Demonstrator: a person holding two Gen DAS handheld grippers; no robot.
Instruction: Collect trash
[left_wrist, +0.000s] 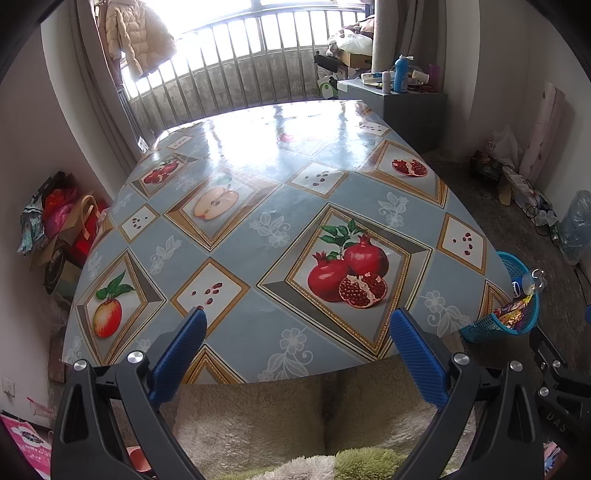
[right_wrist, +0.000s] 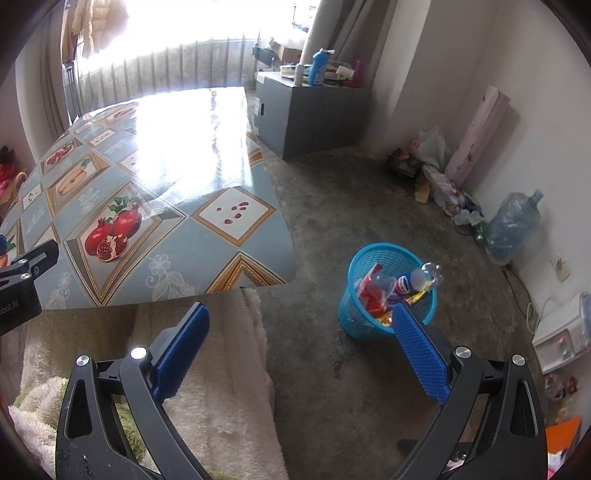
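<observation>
Left tongs: jaws spread wide, nothing between them, held over the near edge of the bench.
Right tongs: jaws spread wide, empty, held over the floor beside the bench corner; the right pad overlaps the near rim of the bin.
Only in left view: the whole bench top, a fruit-print oilcloth with nothing lying on it; the bin shows just as a sliver at the bench's right edge.
Only in right view: the bin whole, standing on the concrete floor, apart from the bench corner; a water jug by the right wall.
Trash: inside the blue mesh bin, filling it to the rim.
Bottle: clear plastic, red-white-blue label, leaning out over the bin's right rim.
Wrappers: red and white, crumpled, left side of the bin; a gold one just under the bottle.
Lap: fluffy cream fabric under both tongs.
</observation>
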